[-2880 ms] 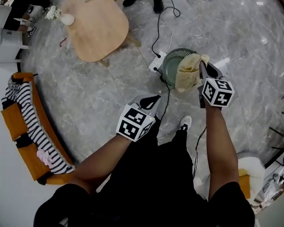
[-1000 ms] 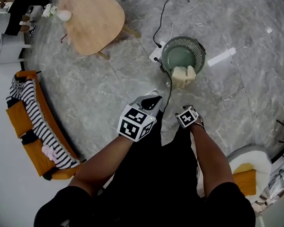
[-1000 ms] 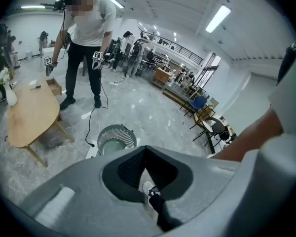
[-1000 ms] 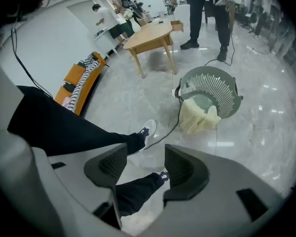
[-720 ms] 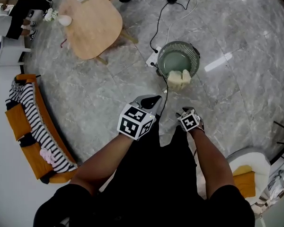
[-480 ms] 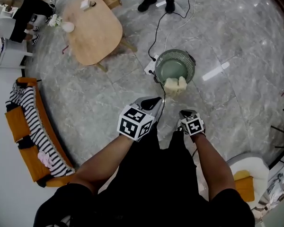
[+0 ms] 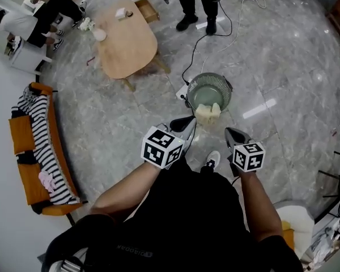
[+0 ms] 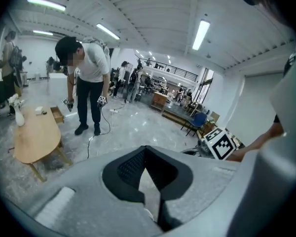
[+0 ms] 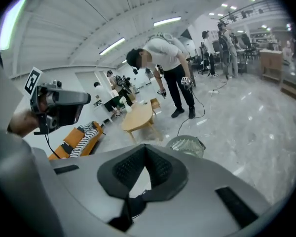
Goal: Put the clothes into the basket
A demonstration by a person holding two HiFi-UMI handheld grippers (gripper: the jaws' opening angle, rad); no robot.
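The left claw (image 7: 184,123) is kept shut, and nothing is held in it. The right claw (image 7: 233,134) has just been closed, and it is empty too. A yellow cloth (image 7: 207,113) is draped over the near rim of the green basket (image 7: 225,87). Striped clothes (image 7: 42,135) are laid on the orange sofa (image 7: 20,136), well apart.

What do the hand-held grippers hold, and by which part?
Nothing. The left hand-held gripper is shut, empty; the right hand-held gripper has just closed on nothing. The yellow cloth hangs over the basket.
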